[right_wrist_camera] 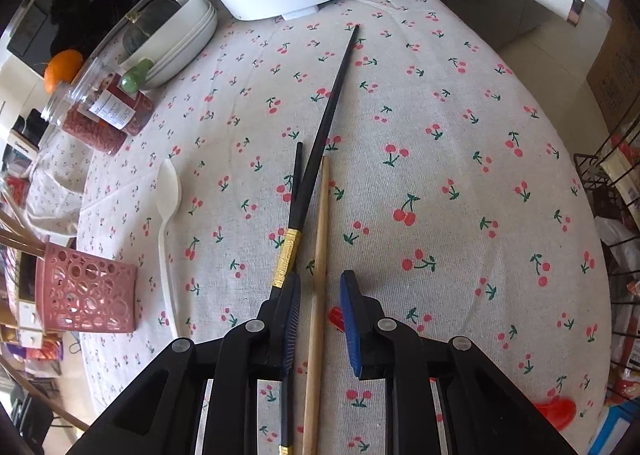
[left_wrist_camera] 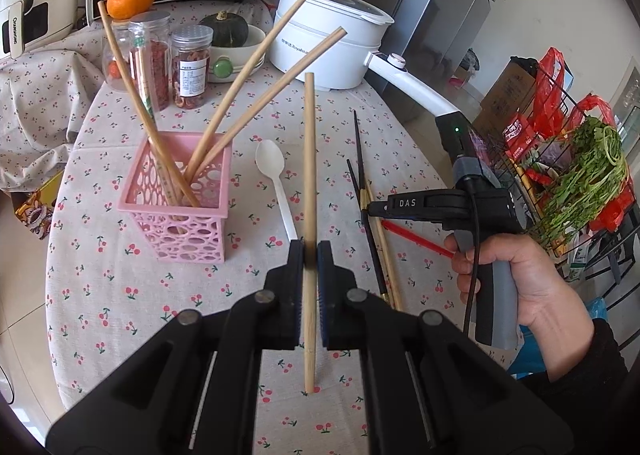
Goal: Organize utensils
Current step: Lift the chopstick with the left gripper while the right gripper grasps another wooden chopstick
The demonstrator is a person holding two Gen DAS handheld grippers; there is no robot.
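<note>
Chopsticks fill the pink basket [left_wrist_camera: 176, 211] at ten o'clock on the counter [left_wrist_camera: 120, 295]: four wooden ones stand inside, so sorting looks roughly half finished. The left gripper [left_wrist_camera: 310, 255] is clenched on a fifth wooden chopstick [left_wrist_camera: 309, 175]. The right gripper [right_wrist_camera: 320, 295], unclenched, straddles a sixth [right_wrist_camera: 320, 255]. Two black chopsticks [right_wrist_camera: 320, 135], one white spoon [left_wrist_camera: 276, 179] and a red utensil [left_wrist_camera: 416, 241] remain lying loose.

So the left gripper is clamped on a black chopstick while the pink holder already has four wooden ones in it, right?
Not quite: the left gripper is clamped on a wooden chopstick, not a black one, as the left wrist view shows. The pink holder does hold four wooden ones.
</note>
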